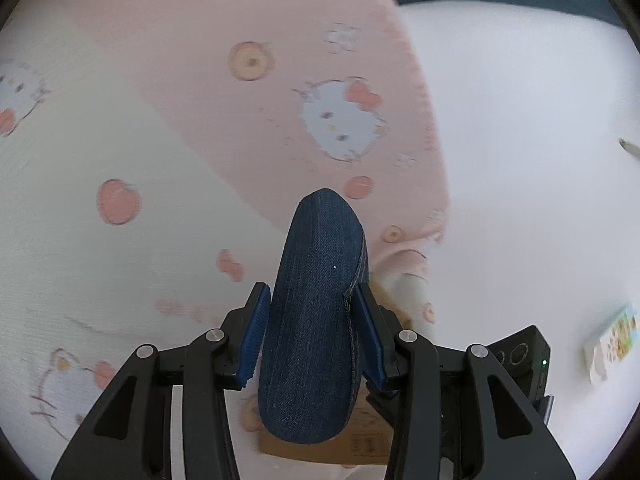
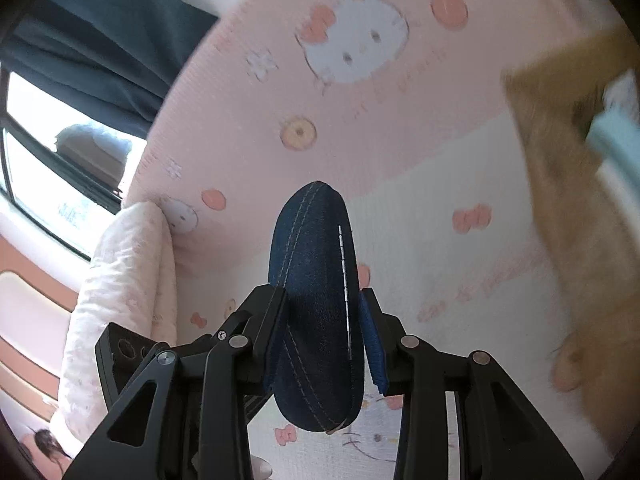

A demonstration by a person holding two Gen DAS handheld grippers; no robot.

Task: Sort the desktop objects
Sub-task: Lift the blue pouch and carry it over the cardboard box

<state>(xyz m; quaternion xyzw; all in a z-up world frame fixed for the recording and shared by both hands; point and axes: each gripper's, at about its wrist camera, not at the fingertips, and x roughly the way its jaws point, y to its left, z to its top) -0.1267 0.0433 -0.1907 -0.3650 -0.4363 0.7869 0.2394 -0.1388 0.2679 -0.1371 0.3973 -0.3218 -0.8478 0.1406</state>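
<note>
Both grippers grip one dark blue denim case. In the left wrist view my left gripper (image 1: 310,300) is shut on the denim case (image 1: 316,312), which stands up between the blue pads. In the right wrist view my right gripper (image 2: 322,300) is shut on the same case (image 2: 316,300), with its stitched seam and zipper facing the camera. The case is held in the air above a pink and white Hello Kitty mat (image 1: 192,128), which also shows in the right wrist view (image 2: 400,128).
A brown cardboard box (image 1: 360,440) lies under the left gripper; a blurred brown box (image 2: 568,208) is at the right. A small printed white pack (image 1: 612,340) lies on the white surface. A rolled pink cloth (image 2: 120,300) and window (image 2: 48,160) are at left.
</note>
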